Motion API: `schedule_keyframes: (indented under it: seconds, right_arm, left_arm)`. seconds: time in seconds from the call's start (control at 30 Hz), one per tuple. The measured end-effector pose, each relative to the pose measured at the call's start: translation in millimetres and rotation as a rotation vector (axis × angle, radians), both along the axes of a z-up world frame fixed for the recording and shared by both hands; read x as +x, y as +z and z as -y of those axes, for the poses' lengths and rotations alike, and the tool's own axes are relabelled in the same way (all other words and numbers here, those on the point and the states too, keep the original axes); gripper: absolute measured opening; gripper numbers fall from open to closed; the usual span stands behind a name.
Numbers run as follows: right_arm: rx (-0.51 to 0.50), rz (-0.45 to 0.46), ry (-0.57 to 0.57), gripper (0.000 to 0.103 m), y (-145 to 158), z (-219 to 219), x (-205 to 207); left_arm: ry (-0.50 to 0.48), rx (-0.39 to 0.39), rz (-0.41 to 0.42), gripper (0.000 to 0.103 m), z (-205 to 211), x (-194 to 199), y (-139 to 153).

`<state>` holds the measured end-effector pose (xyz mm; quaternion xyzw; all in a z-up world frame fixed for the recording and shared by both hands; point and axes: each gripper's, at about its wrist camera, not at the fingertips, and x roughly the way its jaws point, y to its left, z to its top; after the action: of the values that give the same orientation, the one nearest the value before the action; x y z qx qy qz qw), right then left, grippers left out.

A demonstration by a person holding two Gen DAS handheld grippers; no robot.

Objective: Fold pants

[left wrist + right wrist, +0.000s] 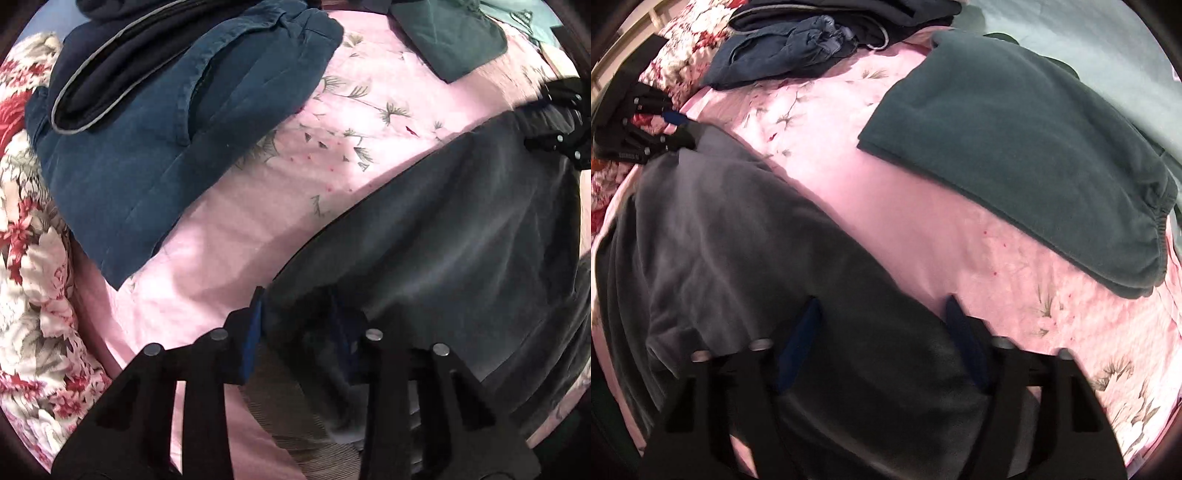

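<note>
Bed with pink floral sheet [886,206], grey pants [746,236], folded teal garment [1027,155], blue jeans [155,147], floral quilt [29,258].

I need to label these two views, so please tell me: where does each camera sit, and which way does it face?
Left wrist: on the left hand-held gripper, looking steeply down at the grey pants on the pink sheet; its own fingers show.
Right wrist: on the right hand-held gripper, looking steeply down at the same pants; its own fingers show.
Shared: pants, sheet, and each view shows the other gripper.
</note>
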<state>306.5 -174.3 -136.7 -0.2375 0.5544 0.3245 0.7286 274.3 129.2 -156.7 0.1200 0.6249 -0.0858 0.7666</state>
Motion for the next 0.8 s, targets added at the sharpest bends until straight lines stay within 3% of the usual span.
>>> schedule_keyframes:
  seconds: [0.03, 0.07, 0.17, 0.33, 0.43, 0.57, 0.7, 0.8]
  right_arm:
    - [0.022, -0.041, -0.003, 0.031, 2.4, 0.3, 1.1]
    - [0.02, -0.048, -0.008, 0.026, 3.8, 0.1, 0.7]
    - [0.008, 0.009, -0.011, 0.011, 14.1, -1.5, -5.6]
    - [0.156, 0.044, -0.115, 0.009, 57.8, 26.0, -29.7]
    - [0.281, -0.003, -0.169, 0.009, 85.0, 53.0, -60.6]
    - [0.442, -0.117, -0.221, 0.009, 108.9, 84.5, -133.5]
    - [0.501, -0.268, -0.291, 0.009, 80.5, 97.2, -203.4]
    - [0.435, -0.359, -0.386, 0.014, 20.6, 90.9, -242.7]
  left_arm:
    - [0.021, -0.001, -0.001, 0.023, -1.2, 1.8, 1.6]
    - [0.042, -0.003, 0.007, 0.012, -3.0, 3.7, 5.7]
    - [0.075, -0.014, 0.064, 0.011, -4.6, 1.6, 26.7]
    - [0.017, -0.042, 0.191, 0.011, 1.2, -32.1, 74.9]
    - [-0.03, -0.097, 0.238, 0.011, 32.8, -68.2, 115.1]
    - [-0.083, -0.202, 0.233, 0.011, 34.7, -129.6, 144.1]
    - [-0.057, -0.284, 0.154, 0.011, 35.8, -173.0, 124.8]
    - [-0.02, -0.239, -0.011, 0.012, 42.0, -193.5, 61.6]
